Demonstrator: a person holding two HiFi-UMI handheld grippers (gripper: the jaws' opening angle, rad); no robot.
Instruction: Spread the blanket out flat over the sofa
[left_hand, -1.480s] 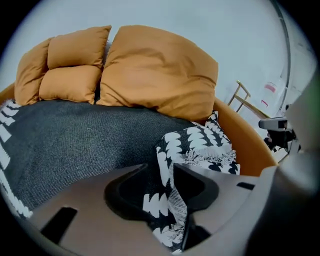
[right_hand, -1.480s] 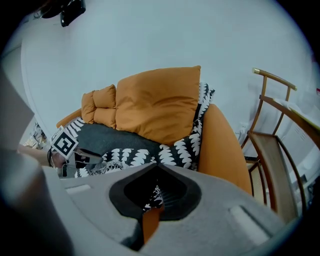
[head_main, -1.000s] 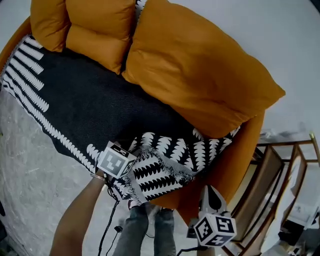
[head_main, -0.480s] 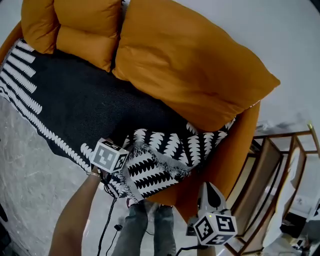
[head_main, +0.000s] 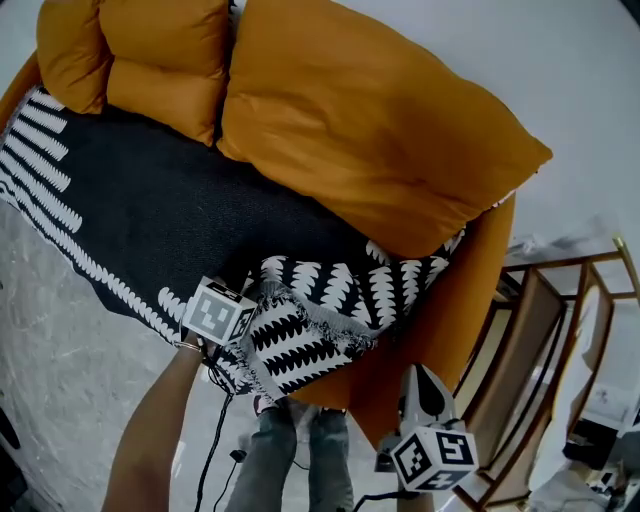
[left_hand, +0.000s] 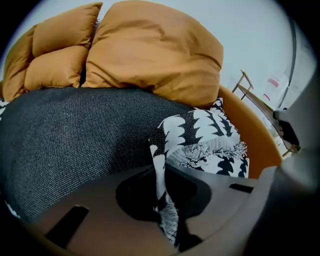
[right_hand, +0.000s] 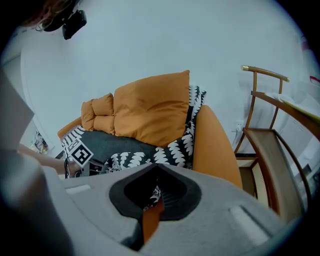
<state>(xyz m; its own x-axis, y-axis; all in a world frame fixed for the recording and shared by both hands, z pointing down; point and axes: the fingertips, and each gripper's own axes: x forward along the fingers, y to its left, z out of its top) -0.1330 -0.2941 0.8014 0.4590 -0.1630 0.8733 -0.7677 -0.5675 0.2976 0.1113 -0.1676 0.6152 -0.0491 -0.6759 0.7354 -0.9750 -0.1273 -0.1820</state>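
Left gripper (left_hand: 160, 172): its fingers (left_hand: 100, 192) have just been closing and are now clenched on a thin fold of the blanket's (head_main: 150, 210) patterned border.
Right gripper (right_hand: 152, 202): fingers drawn close together on nothing, with only a sliver of orange showing past them. It hangs off the sofa's (head_main: 470, 290) front right corner, apart from the cloth.
Blanket position: the dark middle lies across the seat. The right-hand end is doubled back in a rumpled patterned heap (head_main: 320, 325) at the sofa's front edge, and its far part runs in under the big cushion (head_main: 370, 130).
Slip risk: the pinch takes only the fringe edge, so a sharp tug could pull the fold out of the fingers.
Drag risk: with one corner held and the other gripper idle, a pull would likely skew the whole blanket and ruck up the flat part.
Snag risk: the cushion sits on the far part, so the fold may not open unless it is lifted.
Overhang risk: a pull toward the front edge could slide the cloth off the seat to the floor.
Cable (head_main: 215, 440): hangs below the left hand and could catch the fringe.
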